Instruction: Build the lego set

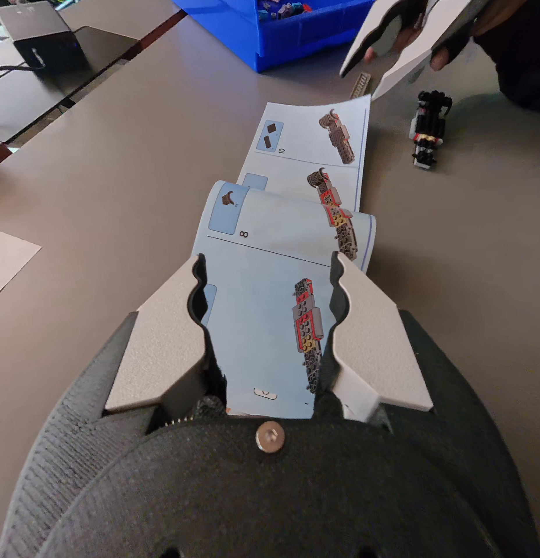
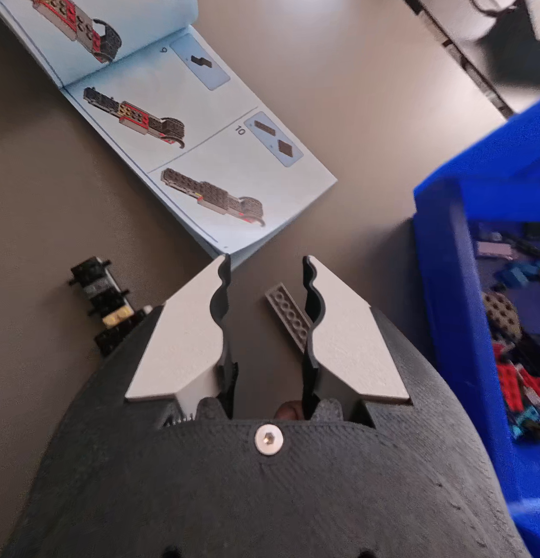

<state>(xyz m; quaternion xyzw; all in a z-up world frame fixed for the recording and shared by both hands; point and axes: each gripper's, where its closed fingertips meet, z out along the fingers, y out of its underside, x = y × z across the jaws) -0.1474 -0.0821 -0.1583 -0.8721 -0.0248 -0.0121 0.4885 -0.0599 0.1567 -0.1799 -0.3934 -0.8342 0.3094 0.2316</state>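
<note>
An open instruction booklet (image 1: 292,241) lies on the grey-brown table, with one page curled up. My left gripper (image 1: 267,256) is open over its near page and holds nothing. My right gripper (image 2: 266,261) is open and low over the table. A flat grey studded plate (image 2: 288,314) lies between its fingers, partly hidden by the right finger. A partly built black model (image 2: 105,305) with white, red and tan parts lies left of it. The left wrist view shows the right gripper (image 1: 359,86), the plate (image 1: 361,83) and the model (image 1: 428,129) at the far right.
A blue bin (image 2: 443,241) of several loose bricks stands right of the right gripper and also shows in the left wrist view (image 1: 277,39). A black box (image 1: 42,39) sits far left. A white sheet (image 1: 9,259) lies at the left edge. A gloved hand (image 1: 443,48) holds the right gripper. About 25 cm separates my left fingertips from my right.
</note>
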